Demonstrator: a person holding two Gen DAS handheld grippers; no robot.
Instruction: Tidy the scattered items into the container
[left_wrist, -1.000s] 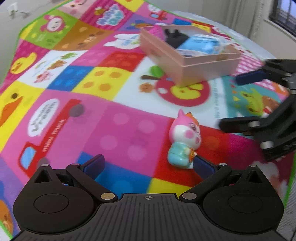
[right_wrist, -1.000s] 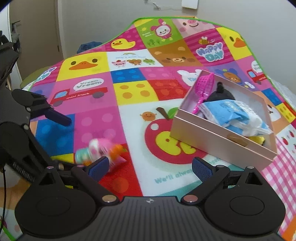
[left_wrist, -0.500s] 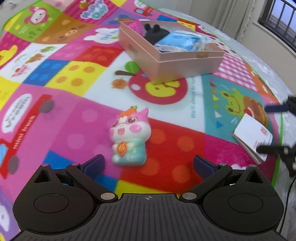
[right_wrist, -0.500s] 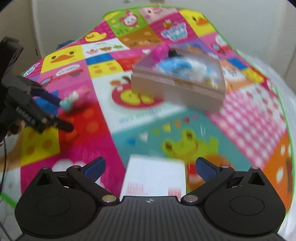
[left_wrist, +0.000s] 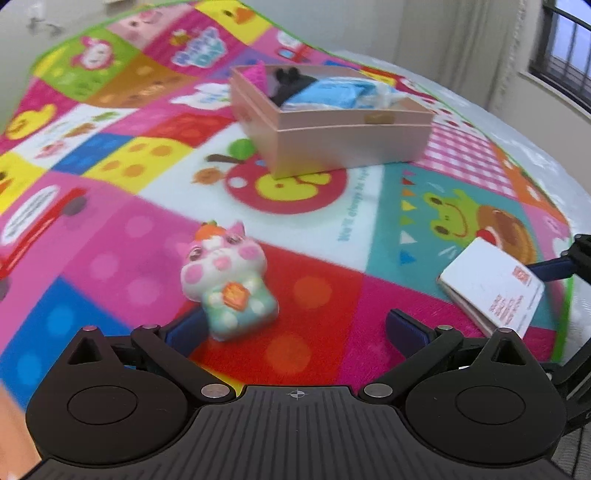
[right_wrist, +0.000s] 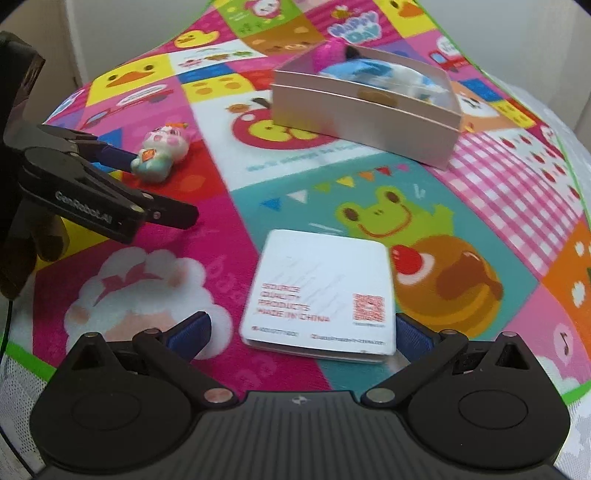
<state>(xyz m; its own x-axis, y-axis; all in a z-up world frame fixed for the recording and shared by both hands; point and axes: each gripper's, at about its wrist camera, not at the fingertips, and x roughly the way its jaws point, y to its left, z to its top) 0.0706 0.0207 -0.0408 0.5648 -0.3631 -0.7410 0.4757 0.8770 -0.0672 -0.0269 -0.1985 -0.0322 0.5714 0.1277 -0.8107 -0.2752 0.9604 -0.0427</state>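
**Both grippers lining up on the last two loose items**

The bright patchwork cartoon play mat (right_wrist: 207, 266) is covering the whole work surface. Ahead of both grippers, well apart from them, the pale pink rectangular cardboard box (right_wrist: 364, 122) is sitting on the mat, already holding a blue plastic packet (left_wrist: 332, 94), a black item and a pink one.

The flat white rectangular card box with red print (right_wrist: 319, 293) is lying directly in front of the right gripper (right_wrist: 299, 332), between its blue-padded fingers. The jaws are standing wide apart, holding nothing; the right pad is just beside the box's edge, and contact cannot be confirmed.

The small pink-and-mint glossy cat figurine (left_wrist: 227, 282) is lying on its back, left of centre before the left gripper (left_wrist: 295, 326). These jaws are likewise spread wide and empty; the left pad is sitting right against the figurine.

Assessment: the step in hand is the approach to grasp. The left gripper is needing a shift to its own left to centre the figurine before closing, since the smooth rounded body is likely to squirt out of an off-centre pinch. The right gripper is needing to go low, taking the flat box across its width.
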